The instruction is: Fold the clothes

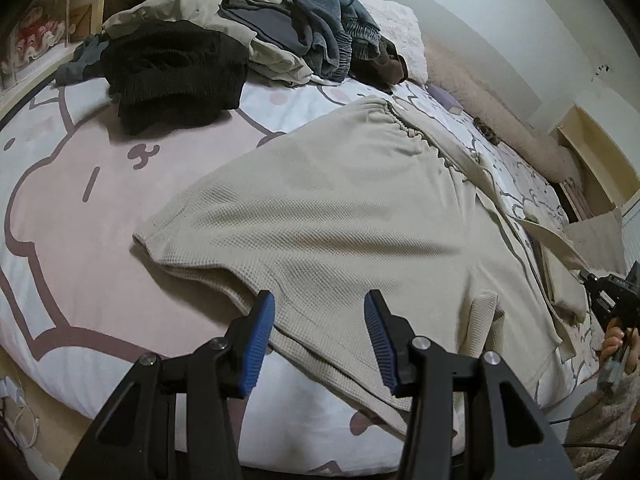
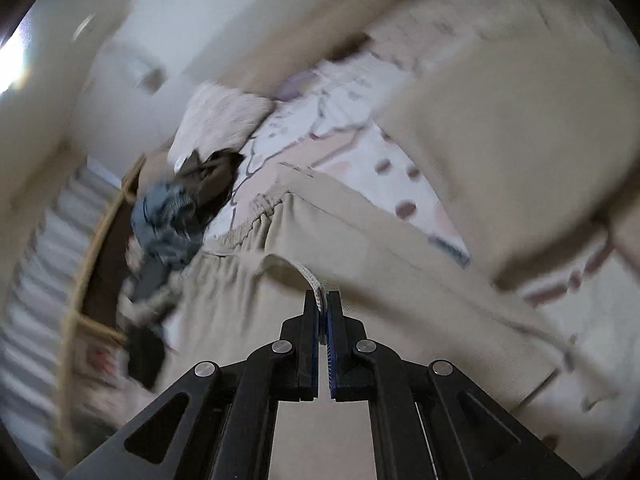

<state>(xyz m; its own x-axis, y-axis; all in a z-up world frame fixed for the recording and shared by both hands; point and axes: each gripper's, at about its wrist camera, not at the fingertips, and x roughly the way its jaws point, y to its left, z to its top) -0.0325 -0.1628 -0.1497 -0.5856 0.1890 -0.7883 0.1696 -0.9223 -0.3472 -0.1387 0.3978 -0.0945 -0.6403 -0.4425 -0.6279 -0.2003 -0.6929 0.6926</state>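
Shorts (image 1: 344, 208), beige and waffle-knit, lie spread flat on the bed (image 1: 80, 208), waistband away from the person, probably laid out so a leg can be folded over; the left tongs (image 1: 319, 312) hang spread just above the near hem, straddling it, pinching nothing, likely ready to pin or take that edge; the right tongs (image 2: 323, 300) are pressed together on a fold of the cloth near the shorts' right side, lifting it; that view is blurred; unfolded clothes (image 1: 224, 40) are heaped well beyond.
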